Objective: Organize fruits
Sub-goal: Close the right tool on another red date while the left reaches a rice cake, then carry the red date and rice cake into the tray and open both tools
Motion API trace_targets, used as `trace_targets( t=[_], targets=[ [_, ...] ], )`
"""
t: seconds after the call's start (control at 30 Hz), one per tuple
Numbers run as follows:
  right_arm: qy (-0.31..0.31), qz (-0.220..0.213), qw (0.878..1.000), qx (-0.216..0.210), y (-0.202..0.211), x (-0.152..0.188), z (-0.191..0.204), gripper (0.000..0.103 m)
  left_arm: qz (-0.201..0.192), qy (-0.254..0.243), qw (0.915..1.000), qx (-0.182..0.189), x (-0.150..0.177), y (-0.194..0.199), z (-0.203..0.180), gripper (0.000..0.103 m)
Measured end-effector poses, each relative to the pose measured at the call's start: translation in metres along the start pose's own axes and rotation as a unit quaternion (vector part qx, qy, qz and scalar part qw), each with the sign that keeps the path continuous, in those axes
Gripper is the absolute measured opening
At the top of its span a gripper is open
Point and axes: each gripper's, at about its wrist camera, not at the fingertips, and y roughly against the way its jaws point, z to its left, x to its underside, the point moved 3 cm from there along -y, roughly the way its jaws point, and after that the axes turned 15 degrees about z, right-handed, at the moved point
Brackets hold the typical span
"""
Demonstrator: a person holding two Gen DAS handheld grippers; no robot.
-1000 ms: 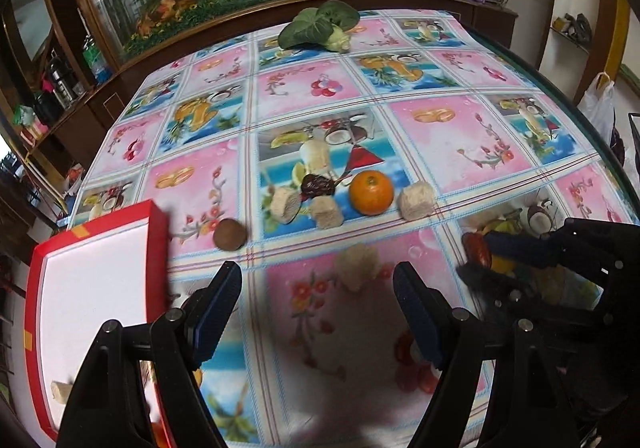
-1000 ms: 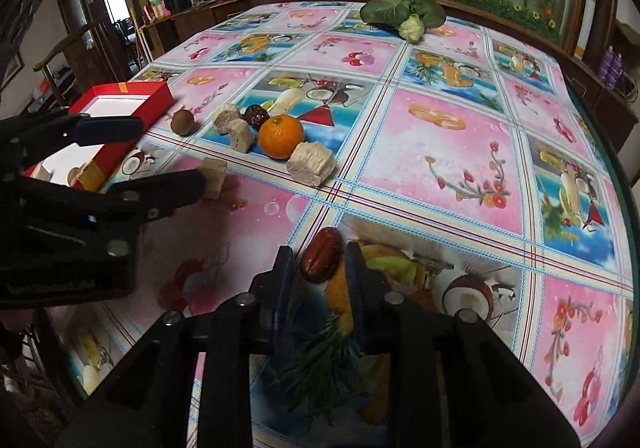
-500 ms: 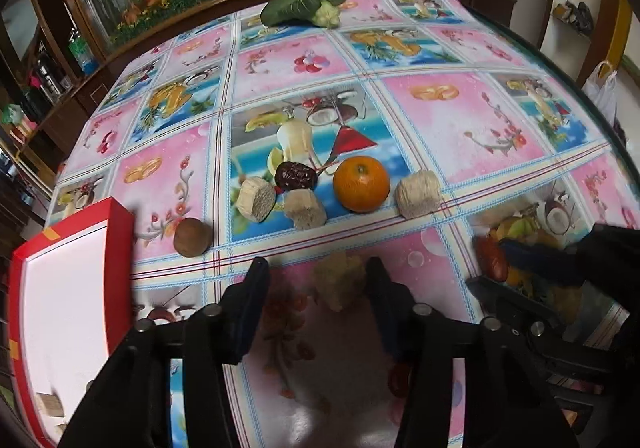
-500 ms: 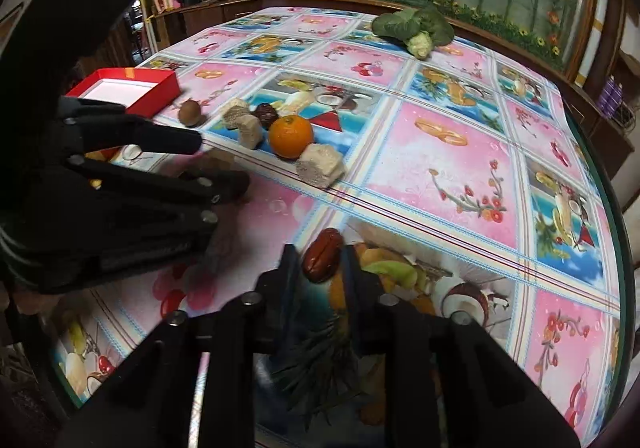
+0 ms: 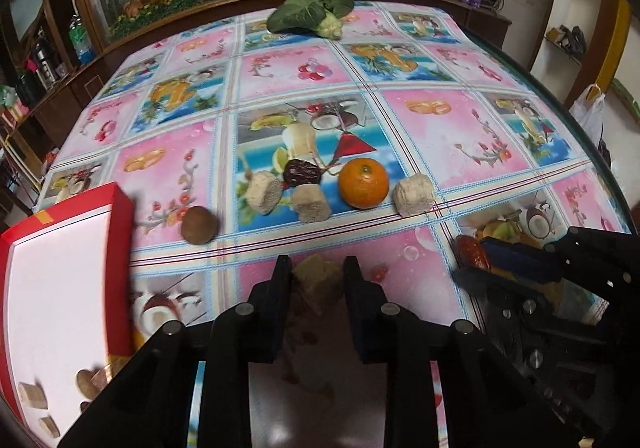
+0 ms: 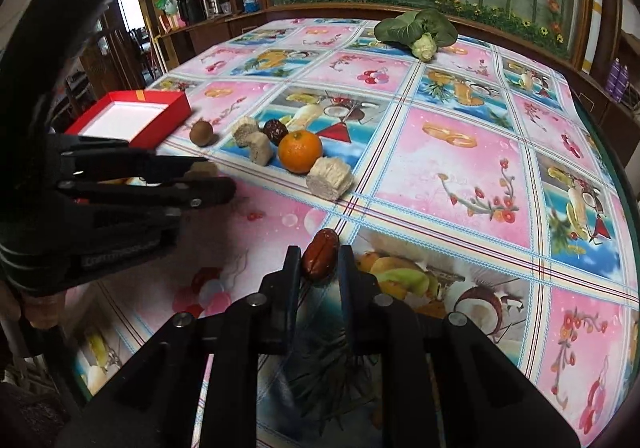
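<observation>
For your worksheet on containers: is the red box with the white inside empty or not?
Not empty. The red box with the white inside holds a few small tan and brown pieces at its near end; most of it is bare.

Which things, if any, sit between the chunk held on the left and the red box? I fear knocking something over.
Nothing visible does. The chunk in the left hand-held gripper faces bare tablecloth up to the red box; the brown round fruit lies farther back.

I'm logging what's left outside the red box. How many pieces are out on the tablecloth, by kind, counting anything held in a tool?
Beige fibrous chunks: 4
Dark red dates: 2
Round orange citrus fruit: 1
Small brown round fruit: 1
Leafy green vegetable: 1
Total: 9
</observation>
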Motion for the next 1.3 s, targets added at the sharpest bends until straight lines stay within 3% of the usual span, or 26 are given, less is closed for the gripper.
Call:
trace_targets(
  t=[0.3,0.53,0.73,1.03,1.3],
  targets=[
    [-0.030,-0.023,0.999,-0.015,0.006,-0.004,-0.010,0.020,-0.039,0.015,0.9991,0.004,0.031,0.043,0.016,0.025],
    [-0.024,-0.058,0.998,-0.025,0.017,-0.012,0.006,0.020,-0.062,0.061,0.9961,-0.012,0.073,0.073,0.068,0.025],
    [0.051,-0.058,0.994,-0.075,0.015,-0.039,0.092,0.021,-0.075,0.134,0.9867,-0.053,0.106,0.090,0.132,0.025],
    [0.141,-0.032,0.979,-0.141,0.007,-0.075,0.214,0.021,-0.094,0.229,0.9619,-0.116,0.147,0.107,0.222,0.025],
    [0.190,0.023,0.972,-0.135,-0.019,-0.070,0.285,0.021,-0.078,0.271,0.9534,-0.108,0.169,0.088,0.261,0.025]
  ],
)
